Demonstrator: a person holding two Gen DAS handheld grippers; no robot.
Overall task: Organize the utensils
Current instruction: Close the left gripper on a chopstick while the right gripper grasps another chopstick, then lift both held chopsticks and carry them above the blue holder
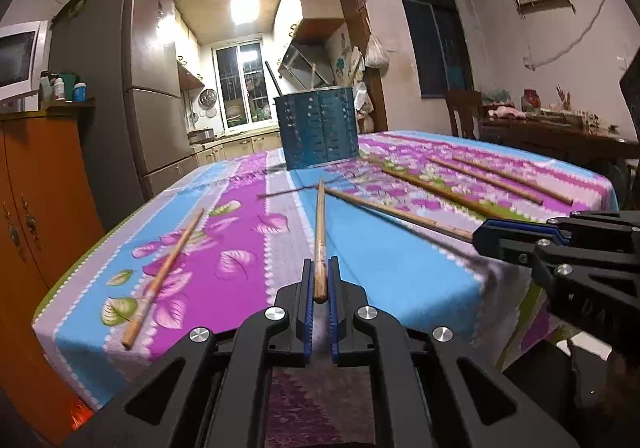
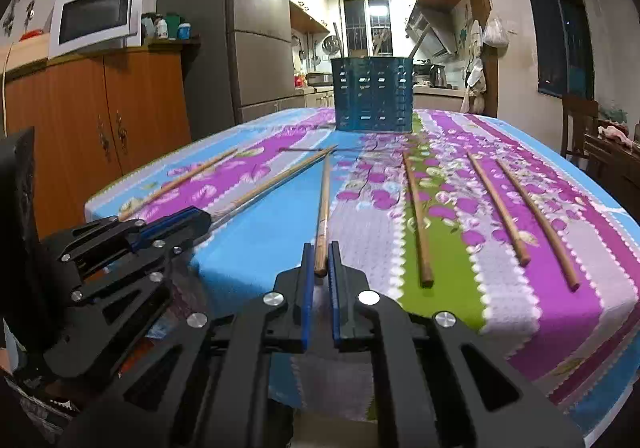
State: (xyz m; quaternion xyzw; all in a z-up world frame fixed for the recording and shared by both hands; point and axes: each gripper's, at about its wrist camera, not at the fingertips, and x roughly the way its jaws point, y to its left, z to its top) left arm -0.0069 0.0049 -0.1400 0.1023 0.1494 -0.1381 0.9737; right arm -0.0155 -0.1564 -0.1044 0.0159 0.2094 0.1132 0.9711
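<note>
My left gripper (image 1: 320, 264) is shut on the near end of a wooden chopstick (image 1: 320, 224) that points away over the flowered tablecloth. My right gripper (image 2: 321, 248) is likewise shut on a second chopstick (image 2: 325, 203). Each gripper shows in the other's view: the right gripper (image 1: 480, 234) at right, the left gripper (image 2: 202, 217) at left. The far tips of the two held sticks nearly meet. A loose chopstick (image 1: 164, 268) lies at the left, and three more (image 2: 416, 215) (image 2: 500, 207) (image 2: 536, 219) lie at the right. A blue perforated utensil holder (image 2: 372, 93) stands at the table's far side with several utensils in it.
The table's near edge (image 2: 440, 312) runs just under both grippers. An orange cabinet (image 2: 100, 119) with a microwave (image 2: 96, 17) stands at the left, beside a grey fridge (image 2: 240, 27). A wooden chair (image 1: 464, 111) and a cluttered sideboard stand at the right.
</note>
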